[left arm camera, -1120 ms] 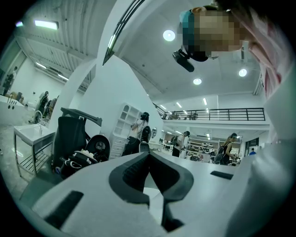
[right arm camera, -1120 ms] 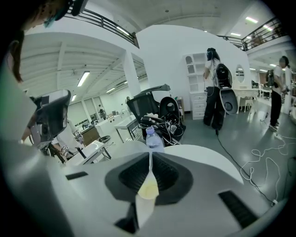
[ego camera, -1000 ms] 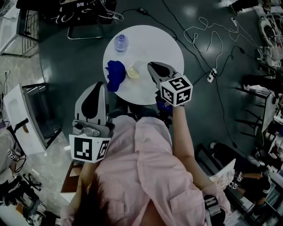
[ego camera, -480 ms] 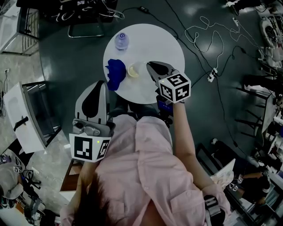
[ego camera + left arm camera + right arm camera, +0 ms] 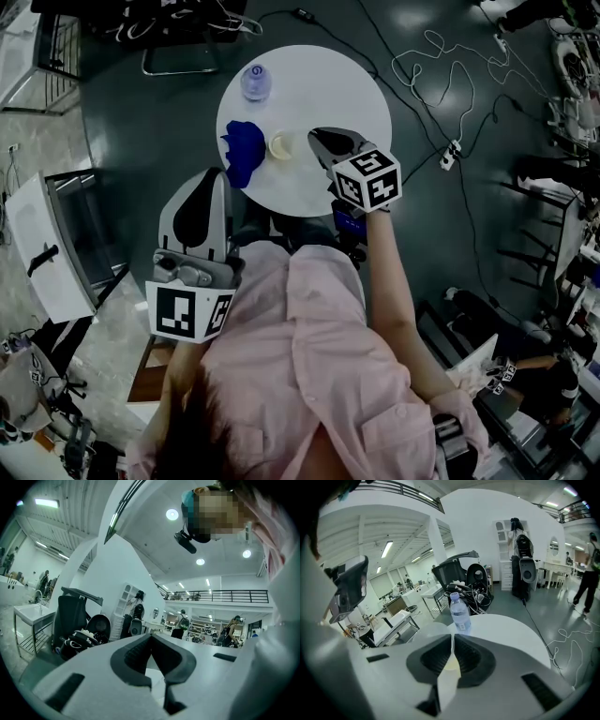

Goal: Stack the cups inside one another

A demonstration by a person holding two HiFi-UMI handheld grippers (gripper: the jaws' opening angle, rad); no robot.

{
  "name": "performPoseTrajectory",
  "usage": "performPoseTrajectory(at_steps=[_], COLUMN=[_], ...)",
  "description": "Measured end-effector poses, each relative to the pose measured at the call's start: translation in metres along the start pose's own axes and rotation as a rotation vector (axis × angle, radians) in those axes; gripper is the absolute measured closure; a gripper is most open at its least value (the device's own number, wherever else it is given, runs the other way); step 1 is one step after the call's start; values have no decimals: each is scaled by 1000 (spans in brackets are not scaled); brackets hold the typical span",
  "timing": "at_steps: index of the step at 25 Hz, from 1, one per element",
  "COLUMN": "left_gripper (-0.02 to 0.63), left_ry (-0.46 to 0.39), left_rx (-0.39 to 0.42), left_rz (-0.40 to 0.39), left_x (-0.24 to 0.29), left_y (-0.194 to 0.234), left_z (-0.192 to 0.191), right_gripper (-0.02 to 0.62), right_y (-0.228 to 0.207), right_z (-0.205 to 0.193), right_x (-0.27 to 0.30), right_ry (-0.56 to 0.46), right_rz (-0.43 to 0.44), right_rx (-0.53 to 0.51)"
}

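Dark flooring strewn with cables [image 5: 441, 66] surrounds a round white worktop [image 5: 342, 89]. On it stand a water bottle [image 5: 256, 82] at the far left edge, a crumpled blue cloth [image 5: 244, 152] at the left rim, and just beside the cloth a yellowish cup [image 5: 280, 146]. A clear cup [image 5: 300, 142] sits against that cup's right side, hard to make out from the head view.

The right tool [image 5: 315, 140] reaches over the worktop's near side, its tip at the clear cup. In the right gripper view its jaws are pressed together on a thin pale wall – the clear cup [image 5: 429, 628], whose rounded body shows to the left of the tip – with a yellowish patch visible low between the pads. The bottle [image 5: 460, 611] stands beyond, upright.

The left tool [image 5: 210, 180] is held off the worktop, over the floor at the person's left side, near the pink shirt [image 5: 309, 356]. Its own view shows the jaws closed tip to tip with nothing between them – only the open hall behind.
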State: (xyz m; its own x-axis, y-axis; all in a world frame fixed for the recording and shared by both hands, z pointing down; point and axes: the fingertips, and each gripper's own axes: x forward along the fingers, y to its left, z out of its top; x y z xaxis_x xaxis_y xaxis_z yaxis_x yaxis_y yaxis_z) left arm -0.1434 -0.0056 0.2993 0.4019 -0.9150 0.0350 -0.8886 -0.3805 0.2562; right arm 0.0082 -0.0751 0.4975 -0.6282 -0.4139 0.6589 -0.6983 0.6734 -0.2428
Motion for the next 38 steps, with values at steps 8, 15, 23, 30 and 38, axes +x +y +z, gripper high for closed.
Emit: performPoseTrajectory(at_steps=[8, 15, 23, 30, 38], left_gripper=[591, 591, 591, 592, 591], left_ry=[12, 18, 14, 12, 6], left_rx=[-12, -16, -11, -9, -10], left_rz=[10, 22, 26, 29, 37], left_x=[-2, -3, -4, -6, -6], left_y=[-1, -3, -6, -8, -9], left_z=[-5, -6, -6, -6, -2], right_gripper=[555, 555, 555, 555, 555], right_y=[2, 1, 0, -1, 2], right_z=[-2, -10, -17, -19, -16], right_x=[6, 11, 18, 23, 24], right_ry=[18, 64, 91, 112, 119], right_rz=[11, 13, 19, 22, 34], right_rx=[-16, -59, -70, -94, -104])
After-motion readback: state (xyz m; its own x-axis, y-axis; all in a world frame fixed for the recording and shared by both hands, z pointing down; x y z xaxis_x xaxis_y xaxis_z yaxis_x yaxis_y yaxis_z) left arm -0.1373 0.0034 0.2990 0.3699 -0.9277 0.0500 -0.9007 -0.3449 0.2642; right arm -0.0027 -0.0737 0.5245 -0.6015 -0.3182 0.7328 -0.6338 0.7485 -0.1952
